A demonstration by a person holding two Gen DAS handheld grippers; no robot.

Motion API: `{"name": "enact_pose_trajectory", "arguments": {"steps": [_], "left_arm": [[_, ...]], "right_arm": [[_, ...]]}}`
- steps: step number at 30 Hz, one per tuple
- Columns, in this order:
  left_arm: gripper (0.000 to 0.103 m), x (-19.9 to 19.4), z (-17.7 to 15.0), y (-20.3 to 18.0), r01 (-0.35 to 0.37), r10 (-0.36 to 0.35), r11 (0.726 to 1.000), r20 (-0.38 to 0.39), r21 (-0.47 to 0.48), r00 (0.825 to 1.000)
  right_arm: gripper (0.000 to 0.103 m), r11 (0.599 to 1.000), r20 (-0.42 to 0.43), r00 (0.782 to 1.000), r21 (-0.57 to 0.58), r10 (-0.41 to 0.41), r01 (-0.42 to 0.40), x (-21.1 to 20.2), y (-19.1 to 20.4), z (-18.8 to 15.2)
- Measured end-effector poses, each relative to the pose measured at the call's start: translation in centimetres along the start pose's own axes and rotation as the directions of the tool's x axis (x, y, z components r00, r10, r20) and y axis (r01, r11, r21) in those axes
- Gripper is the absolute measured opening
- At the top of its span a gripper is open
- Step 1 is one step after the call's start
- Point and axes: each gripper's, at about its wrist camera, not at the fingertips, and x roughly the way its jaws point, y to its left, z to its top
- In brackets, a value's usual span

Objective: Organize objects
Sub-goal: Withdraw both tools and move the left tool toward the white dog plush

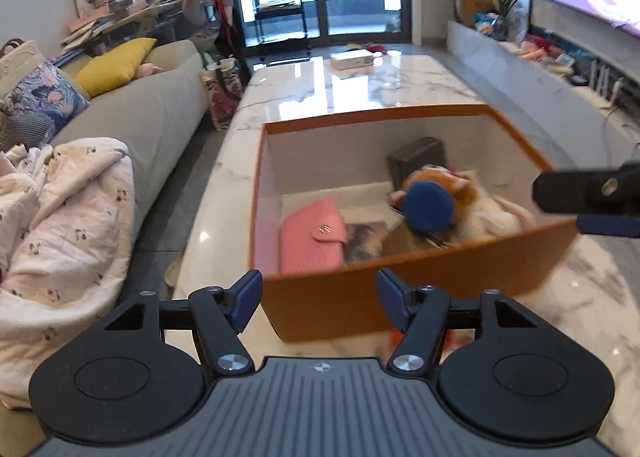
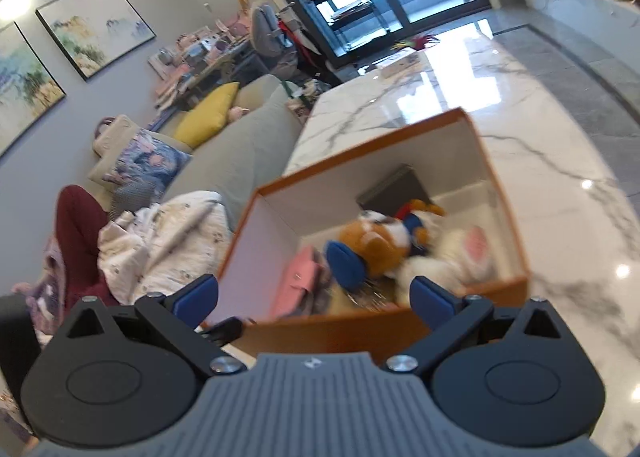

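An orange box (image 1: 336,299) with a white inside stands on the marble table (image 1: 360,85). In it lie a pink wallet (image 1: 312,241), a dark case (image 1: 416,157), a brown and white plush toy (image 1: 460,193) with a blue round part (image 1: 428,207), and a white plush (image 2: 468,253). My left gripper (image 1: 318,299) is open and empty, just before the box's near wall. My right gripper (image 2: 314,297) is open and empty above the box's near edge (image 2: 320,327); one of its fingers shows in the left wrist view (image 1: 588,197) at the right. The wallet (image 2: 298,285) and toy (image 2: 376,245) show in the right view too.
A grey sofa (image 1: 152,109) with a yellow cushion (image 1: 116,65) and a white blanket (image 1: 60,233) runs along the table's left. A white flat box (image 1: 352,59) lies at the table's far end. A low marble shelf (image 1: 540,73) runs at the right.
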Motion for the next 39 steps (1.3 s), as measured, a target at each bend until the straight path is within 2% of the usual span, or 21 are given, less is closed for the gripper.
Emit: {"name": "enact_pose_trajectory", "arguments": {"steps": [4, 9, 13, 15, 20, 23, 24, 26, 29, 31, 36, 39], "left_arm": [[0.074, -2.3, -3.3, -0.7, 0.049, -0.049, 0.999, -0.01, -0.022, 0.999], [0.074, -2.9, -6.9, -1.8, 0.065, -0.069, 0.997, -0.114, -0.036, 0.991], [0.074, -3.9, -7.9, -1.1, 0.027, -0.033, 0.998, -0.117, -0.056, 0.993], [0.074, -4.1, -8.0, -0.6, 0.007, -0.015, 0.998, -0.114, -0.066, 0.993], [0.074, -4.0, -8.5, 1.3, -0.022, 0.009, 0.995, -0.129, -0.099, 0.992], [0.074, -3.8, -8.4, 2.2, -0.035, 0.018, 0.991, -0.13, -0.13, 0.991], [0.074, -3.6, -8.3, 2.4, -0.034, 0.015, 0.99, -0.133, -0.139, 0.991], [0.074, -3.4, -8.3, 2.6, -0.029, 0.008, 0.989, -0.143, -0.148, 0.99], [0.074, -3.0, -8.5, 2.5, -0.031, 0.008, 0.989, -0.163, -0.142, 0.987], [0.074, -3.0, -8.5, 2.4, -0.039, 0.015, 0.99, -0.168, -0.139, 0.986], [0.074, -2.8, -8.8, 2.3, -0.022, -0.003, 0.989, -0.172, -0.145, 0.985], [0.074, -2.8, -8.8, 1.8, 0.019, -0.047, 0.989, -0.185, -0.149, 0.982]], "right_arm": [[0.102, 0.989, -0.008, 0.992, -0.068, -0.13, 0.129, -2.0, 0.1, -2.3], [0.102, 0.962, -0.056, 0.968, -0.138, -0.246, 0.237, -2.2, -0.1, -7.5], [0.102, 0.881, -0.008, 0.917, -0.28, -0.398, 0.381, -1.0, 0.6, -10.2], [0.102, 0.846, -0.007, 0.899, -0.343, -0.438, 0.409, 0.2, 0.4, -10.7], [0.102, 0.797, -0.003, 0.861, -0.38, -0.508, 0.469, 2.1, -0.6, -11.0], [0.102, 0.743, -0.004, 0.837, -0.462, -0.548, 0.484, 3.2, -0.6, -11.3], [0.102, 0.737, -0.021, 0.841, -0.493, -0.541, 0.462, 3.6, -0.5, -11.6], [0.101, 0.734, -0.035, 0.863, -0.543, -0.505, 0.408, 3.6, 0.3, -12.5], [0.101, 0.745, -0.064, 0.912, -0.602, -0.404, 0.288, 3.0, 2.4, -14.0], [0.101, 0.757, -0.076, 0.933, -0.609, -0.353, 0.237, 2.7, 3.7, -14.7], [0.101, 0.818, -0.14, 0.952, -0.554, -0.274, 0.154, 2.3, 4.3, -14.7], [0.101, 0.813, -0.135, 0.944, -0.553, -0.302, 0.181, 1.6, 3.4, -14.5]]}}
